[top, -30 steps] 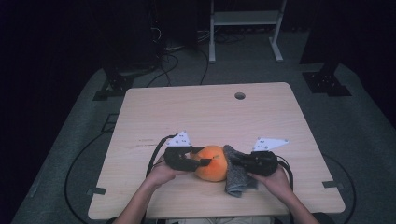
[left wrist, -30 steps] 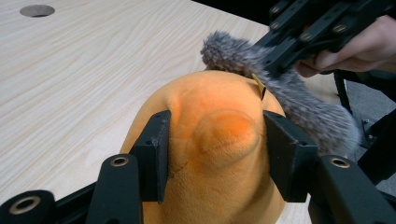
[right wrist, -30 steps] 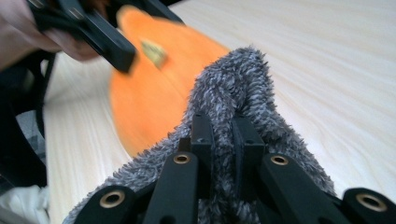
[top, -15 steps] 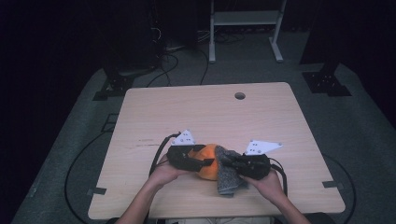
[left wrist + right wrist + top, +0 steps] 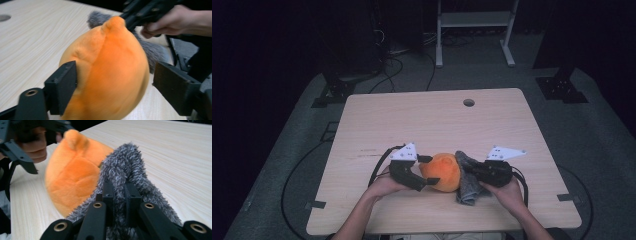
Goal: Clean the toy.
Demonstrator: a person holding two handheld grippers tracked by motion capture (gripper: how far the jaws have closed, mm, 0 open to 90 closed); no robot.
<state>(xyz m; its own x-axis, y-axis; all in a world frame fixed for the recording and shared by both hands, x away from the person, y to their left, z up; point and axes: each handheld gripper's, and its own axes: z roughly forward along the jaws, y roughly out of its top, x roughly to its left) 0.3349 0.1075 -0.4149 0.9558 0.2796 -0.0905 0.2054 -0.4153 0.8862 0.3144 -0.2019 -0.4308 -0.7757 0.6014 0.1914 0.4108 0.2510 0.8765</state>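
Orange plush toy (image 5: 107,72) sits between the fingers (image 5: 62,90) of your left gripper (image 5: 414,172), which have just been opening: in the left gripper view one finger lies against the toy's flank while the other stands clear of it, so you no longer hold it there. Just beyond the toy, your right gripper (image 5: 479,172) has its fingers (image 5: 108,195) pinched tight on the grey fuzzy cloth (image 5: 130,167), which presses against the toy's far side and drapes down onto the worktop (image 5: 437,120).

You seem to be in the middle of a handover or a wipe, with the toy released and resting on the worktop near your edge. Next you probably need to draw the left gripper back off the toy without nudging it, while the right keeps its grip on the cloth.
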